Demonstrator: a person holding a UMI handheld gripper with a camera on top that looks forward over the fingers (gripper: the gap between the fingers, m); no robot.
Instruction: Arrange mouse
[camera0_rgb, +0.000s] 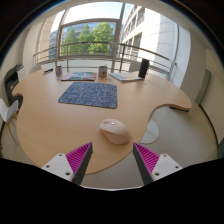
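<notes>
The mouse (114, 130) lies on the table (45, 125) at centre frame, just ahead of the open, empty claw (113, 158) and between its finger lines, long axis running left-right, with the mat (88, 94) beyond toward upper left.

White mouse (114, 130) flat on desk

One mouse (114, 130), one mousepad (88, 94), one desk (45, 125), one speaker (143, 68).
</notes>
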